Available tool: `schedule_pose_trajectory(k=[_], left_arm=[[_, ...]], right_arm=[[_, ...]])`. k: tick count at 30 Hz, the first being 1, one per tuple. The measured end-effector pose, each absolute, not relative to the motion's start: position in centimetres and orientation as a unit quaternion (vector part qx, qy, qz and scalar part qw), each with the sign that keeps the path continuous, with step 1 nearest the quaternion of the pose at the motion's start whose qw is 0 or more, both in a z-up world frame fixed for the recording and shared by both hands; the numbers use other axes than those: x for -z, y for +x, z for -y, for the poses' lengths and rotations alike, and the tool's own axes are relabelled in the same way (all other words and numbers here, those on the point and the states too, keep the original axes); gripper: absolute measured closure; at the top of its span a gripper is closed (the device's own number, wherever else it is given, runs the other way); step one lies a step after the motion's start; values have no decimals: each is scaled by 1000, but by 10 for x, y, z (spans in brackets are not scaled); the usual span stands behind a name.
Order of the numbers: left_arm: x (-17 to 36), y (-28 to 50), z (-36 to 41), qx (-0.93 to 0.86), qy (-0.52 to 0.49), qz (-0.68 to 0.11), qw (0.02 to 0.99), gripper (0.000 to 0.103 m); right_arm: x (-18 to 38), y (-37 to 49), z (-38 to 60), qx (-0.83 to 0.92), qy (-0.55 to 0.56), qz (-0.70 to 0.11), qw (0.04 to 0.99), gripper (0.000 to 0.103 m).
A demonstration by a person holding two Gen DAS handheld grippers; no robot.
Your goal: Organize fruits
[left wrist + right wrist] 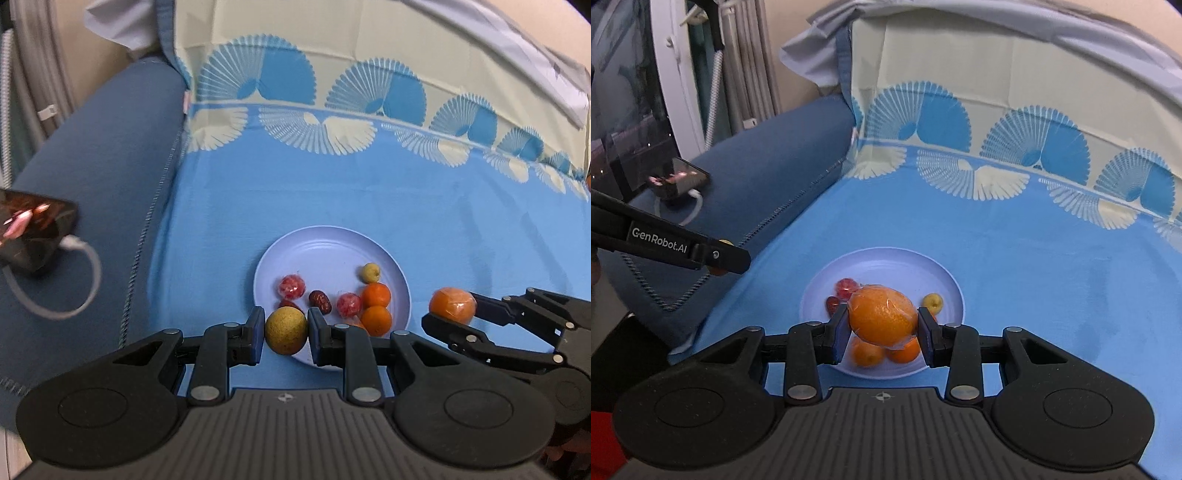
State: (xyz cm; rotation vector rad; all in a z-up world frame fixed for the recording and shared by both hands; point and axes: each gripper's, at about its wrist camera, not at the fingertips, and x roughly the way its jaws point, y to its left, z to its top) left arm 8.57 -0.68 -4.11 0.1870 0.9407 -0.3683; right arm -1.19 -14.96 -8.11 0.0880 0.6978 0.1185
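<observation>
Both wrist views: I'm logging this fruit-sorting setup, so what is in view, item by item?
Plate: one, pale lilac, on the cloth.
Oranges: two bare, on the plate's right side.
Wrapped red fruits: two, on the plate.
Red date: one, dark red, mid-plate.
Small yellow fruit: one, on the plate.
Cloth: one, blue, fan pattern.
Phone: one, dark, cabled, on the blue sofa arm.
Left gripper: shut on a yellow-green fruit.
Right gripper: shut on a wrapped orange.
</observation>
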Motion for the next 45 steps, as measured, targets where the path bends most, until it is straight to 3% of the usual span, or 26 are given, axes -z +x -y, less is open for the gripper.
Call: schedule_pose_trajectory(k=[18, 20, 21, 22, 23, 24, 34, 45], left_arm=[[113, 190, 74, 197, 139, -478, 844, 75], [109, 192, 75, 204, 139, -472, 846, 37], [104, 192, 75, 194, 140, -467, 851, 1], [97, 189, 73, 182, 139, -453, 862, 0], [91, 184, 69, 176, 138, -437, 871, 0], [86, 180, 66, 176, 140, -428, 875, 0], [62, 110, 17, 93, 133, -502, 850, 0], [30, 30, -8, 87, 115, -478, 866, 0]], right_arm=[[159, 93, 176, -52, 30, -405, 912, 63], [161, 99, 174, -60, 23, -404, 913, 62], [160, 102, 173, -66, 19, -399, 914, 50], [157, 104, 173, -69, 16, -392, 917, 40], [153, 104, 172, -67, 12, -387, 920, 21], [147, 102, 172, -62, 8, -380, 923, 15], [113, 17, 169, -16, 53, -404, 913, 6], [73, -54, 141, 23, 48, -355, 933, 1]])
